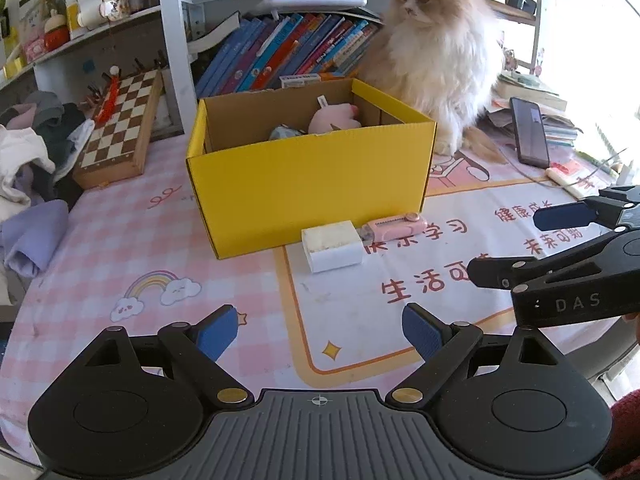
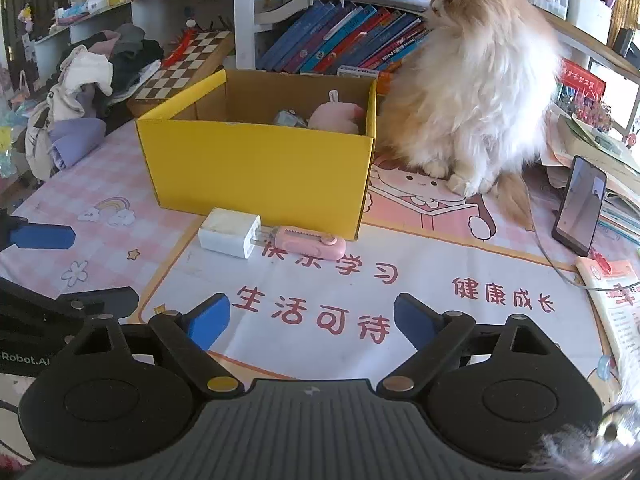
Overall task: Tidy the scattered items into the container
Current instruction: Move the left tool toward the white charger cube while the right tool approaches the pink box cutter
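White charger (image 2: pixel 230 233) lies well ahead of the wide-open, empty right hand-held gripper (image 2: pixel 312 326).

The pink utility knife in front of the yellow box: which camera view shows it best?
The right wrist view: the pink utility knife lies there in full length, unobstructed. In the left wrist view it looks smaller and foreshortened.

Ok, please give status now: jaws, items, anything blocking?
Left gripper and right gripper open, empty. White charger and pink cutter outside yellow box. Cat beside box.
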{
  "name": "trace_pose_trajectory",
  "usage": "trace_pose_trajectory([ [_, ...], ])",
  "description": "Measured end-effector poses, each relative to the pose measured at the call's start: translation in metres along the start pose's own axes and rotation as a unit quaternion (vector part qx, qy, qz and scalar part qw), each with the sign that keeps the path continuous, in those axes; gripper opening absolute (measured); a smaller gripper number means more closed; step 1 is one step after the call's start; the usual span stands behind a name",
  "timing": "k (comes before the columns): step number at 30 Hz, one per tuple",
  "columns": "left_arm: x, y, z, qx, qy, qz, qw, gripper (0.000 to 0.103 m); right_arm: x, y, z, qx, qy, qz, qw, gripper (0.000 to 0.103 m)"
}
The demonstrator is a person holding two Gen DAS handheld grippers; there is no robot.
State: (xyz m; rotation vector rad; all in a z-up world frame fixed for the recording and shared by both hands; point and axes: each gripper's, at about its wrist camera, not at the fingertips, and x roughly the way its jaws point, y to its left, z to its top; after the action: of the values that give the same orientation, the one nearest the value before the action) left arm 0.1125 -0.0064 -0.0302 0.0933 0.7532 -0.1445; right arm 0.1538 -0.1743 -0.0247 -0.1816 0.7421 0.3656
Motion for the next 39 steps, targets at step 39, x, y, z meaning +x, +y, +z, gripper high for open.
trace_pose_trajectory([
  [39,0.047,-0.002,0.012,-0.014,0.023,0.004,0.9996,0.089,0.052,-0.016,0.017,-0.015,0.055,0.026,0.998,0.069],
])
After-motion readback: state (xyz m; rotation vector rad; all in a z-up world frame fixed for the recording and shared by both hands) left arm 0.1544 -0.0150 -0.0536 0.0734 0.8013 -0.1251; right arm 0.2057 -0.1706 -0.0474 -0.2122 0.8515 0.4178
